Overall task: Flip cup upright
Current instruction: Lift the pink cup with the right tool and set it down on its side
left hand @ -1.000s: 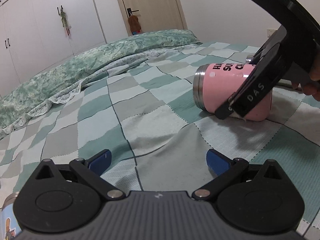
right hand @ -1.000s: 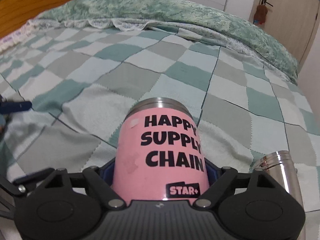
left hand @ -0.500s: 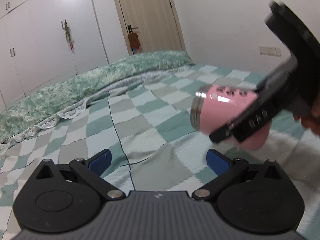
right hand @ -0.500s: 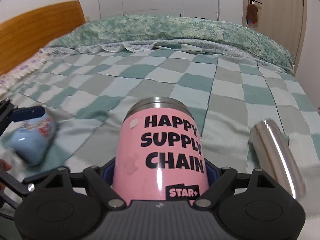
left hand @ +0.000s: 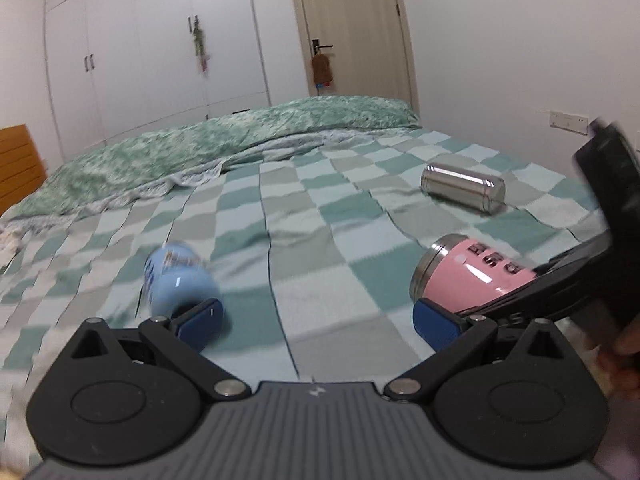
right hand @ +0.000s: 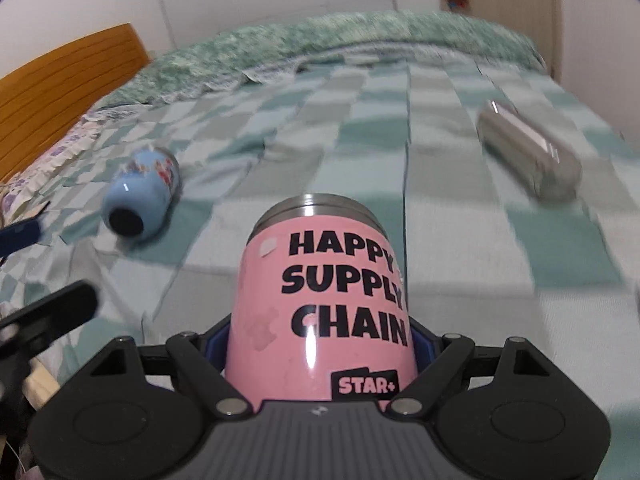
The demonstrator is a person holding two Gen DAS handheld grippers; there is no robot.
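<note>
My right gripper (right hand: pixel 320 344) is shut on a pink cup (right hand: pixel 320 304) printed "HAPPY SUPPLY CHAIN", held by its base end with the steel rim pointing away, lifted above the bed and tilted. The pink cup (left hand: pixel 468 272) and the right gripper (left hand: pixel 568 280) also show at the right of the left wrist view. My left gripper (left hand: pixel 316 320) is open and empty, low over the bedspread. A light blue cup (left hand: pixel 180 280) lies on its side just beyond its left fingertip (left hand: pixel 200 316); it also shows in the right wrist view (right hand: pixel 140 196).
A steel cup (left hand: pixel 464 188) lies on its side at the far right of the checked bedspread (left hand: pixel 304 216); it shows in the right wrist view too (right hand: pixel 528 152). A green quilt (left hand: pixel 200 152) is heaped along the far side. A wooden headboard (right hand: pixel 64 92) stands at left.
My right gripper has lifted the pink cup off the bed and raised it. My left gripper has tilted up and swung left, bringing the blue and steel cups into view.
</note>
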